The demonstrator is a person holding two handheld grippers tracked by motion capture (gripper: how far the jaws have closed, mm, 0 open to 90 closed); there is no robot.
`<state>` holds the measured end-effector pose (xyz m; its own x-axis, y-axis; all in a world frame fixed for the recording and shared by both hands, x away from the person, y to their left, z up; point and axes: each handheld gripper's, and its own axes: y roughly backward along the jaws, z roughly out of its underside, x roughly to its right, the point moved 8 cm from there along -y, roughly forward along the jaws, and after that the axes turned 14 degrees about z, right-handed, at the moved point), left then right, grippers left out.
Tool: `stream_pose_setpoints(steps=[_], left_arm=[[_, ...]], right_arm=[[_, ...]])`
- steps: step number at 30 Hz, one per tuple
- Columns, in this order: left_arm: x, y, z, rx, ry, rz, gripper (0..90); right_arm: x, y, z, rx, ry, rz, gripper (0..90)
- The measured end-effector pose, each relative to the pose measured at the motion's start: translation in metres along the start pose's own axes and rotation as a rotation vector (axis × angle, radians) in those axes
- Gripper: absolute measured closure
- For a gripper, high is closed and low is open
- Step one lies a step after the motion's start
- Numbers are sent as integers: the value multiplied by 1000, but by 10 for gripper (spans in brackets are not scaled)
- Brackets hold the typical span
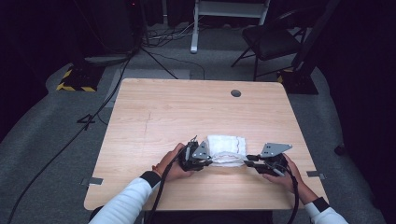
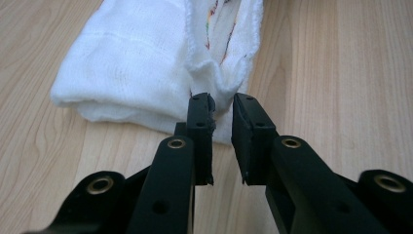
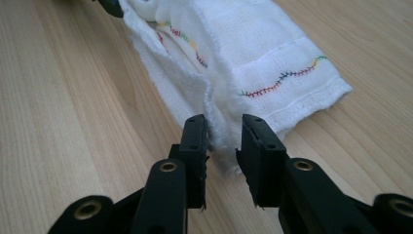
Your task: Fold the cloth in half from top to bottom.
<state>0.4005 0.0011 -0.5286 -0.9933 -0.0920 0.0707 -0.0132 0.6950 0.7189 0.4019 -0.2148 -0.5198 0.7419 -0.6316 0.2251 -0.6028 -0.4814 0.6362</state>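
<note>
A folded white cloth [image 1: 226, 148] with coloured wavy stitching lies on the wooden table [image 1: 187, 107], near its front edge. My left gripper [image 1: 212, 161] is at the cloth's near left corner and my right gripper [image 1: 247, 161] at its near right corner, both low over the table. In the left gripper view the jaws [image 2: 223, 109] stand a little apart, with a puckered corner of the cloth [image 2: 131, 63] at their tips. In the right gripper view the jaws [image 3: 225, 129] are also slightly apart, and a loose edge of the cloth [image 3: 263, 53] hangs between them, unpressed.
A round cable hole [image 1: 236, 93] sits near the table's far edge. Beyond the table are a black chair [image 1: 271, 39], a white frame [image 1: 224, 14], a yellow-and-black striped base [image 1: 74, 81] and cables on the grey floor.
</note>
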Motion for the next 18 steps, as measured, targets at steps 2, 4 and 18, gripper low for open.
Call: stream_pose_setpoints(steps=[2,4,18], left_arm=[[1,4,3,-1,7,-9,761],[-1,7,6,11,27,-26,728],[-18,-16,-22,30,71,-82,329]], right_arm=[[3,4,0,10,-15,16,667],[6,7,0,15,-41,26,634],[23,-19,-18,-7,-60,106,422]])
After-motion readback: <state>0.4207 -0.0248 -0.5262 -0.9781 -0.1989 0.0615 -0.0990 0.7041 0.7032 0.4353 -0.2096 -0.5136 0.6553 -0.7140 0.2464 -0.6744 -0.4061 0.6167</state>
